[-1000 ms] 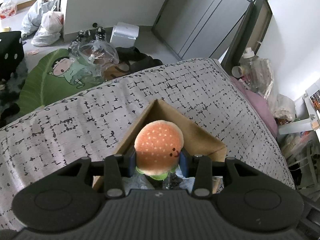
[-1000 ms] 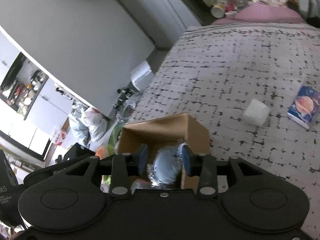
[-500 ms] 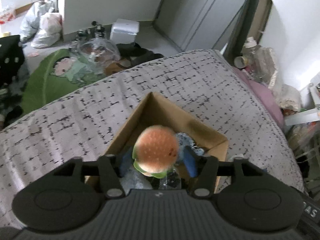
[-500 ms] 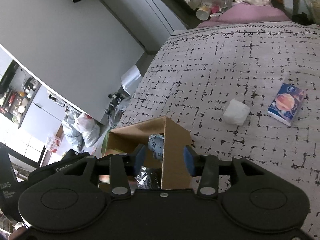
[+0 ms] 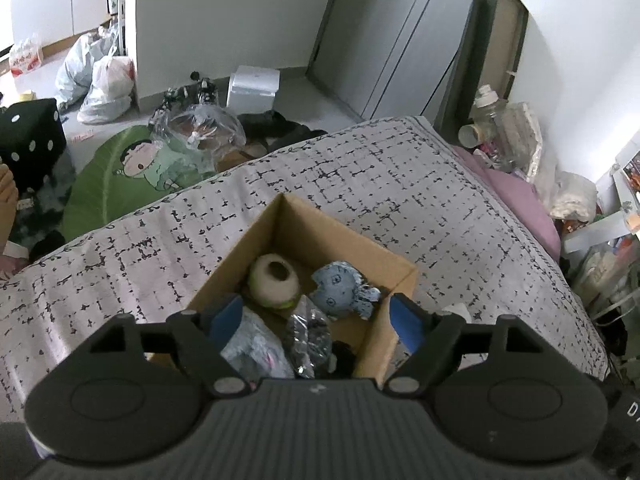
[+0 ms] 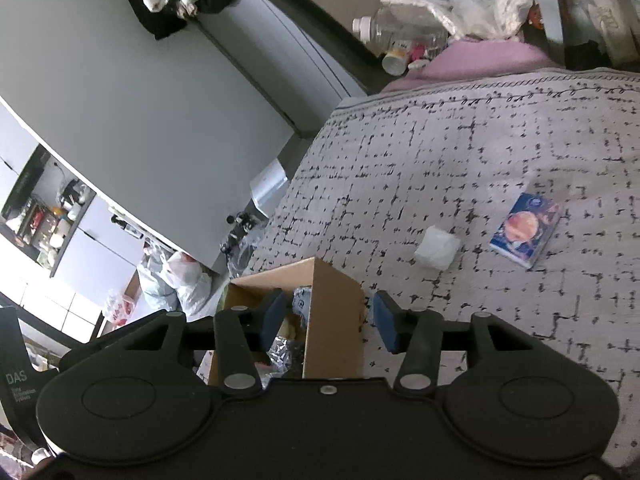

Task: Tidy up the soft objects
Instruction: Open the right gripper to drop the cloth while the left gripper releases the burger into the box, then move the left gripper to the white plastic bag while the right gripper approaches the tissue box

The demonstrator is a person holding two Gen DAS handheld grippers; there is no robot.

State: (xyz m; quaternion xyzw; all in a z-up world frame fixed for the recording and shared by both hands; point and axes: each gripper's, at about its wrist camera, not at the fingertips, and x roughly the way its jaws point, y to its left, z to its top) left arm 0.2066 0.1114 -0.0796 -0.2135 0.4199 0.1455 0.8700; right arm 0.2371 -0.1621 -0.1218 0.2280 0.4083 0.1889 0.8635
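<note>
The open brown cardboard box [image 5: 394,270] sits on the bed with the grey, black-flecked cover [image 5: 360,168], and both tools hang just above it. The left tool [image 5: 316,318] has its blue-padded fingers [image 5: 226,316] spread wide with nothing between them; it looks straight down into the box, where a round plush burger lying bottom-up, cream underside showing with a green fringe [image 5: 274,280], rests against a pale blue plush creature [image 5: 340,288], with crinkled plastic-wrapped items [image 5: 308,336] nearer the camera. The right tool [image 6: 330,322] is also parted and empty, straddling the box's near corner wall [image 6: 334,320] so that one finger is over the inside and the other over the bed cover.

What remains outside the box lies ahead and to the right of the right tool: a small white squarish soft packet [image 6: 437,247] and, beyond it, a flat blue rectangular pack with an orange picture [image 6: 525,230]. Both lie well apart from the box, and the two are near each other but not touching. The blue pack's long axis runs diagonally away from the tool, toward the upper right of the right wrist view. The right hand is plainly the nearer one; the left wrist view shows at most a pale scrap past the box's right edge, too hidden to identify. Judging from this, the next reach falls to the right tool, moving forward and rightward off the box, probably for the white packet first since it is closer.
</note>
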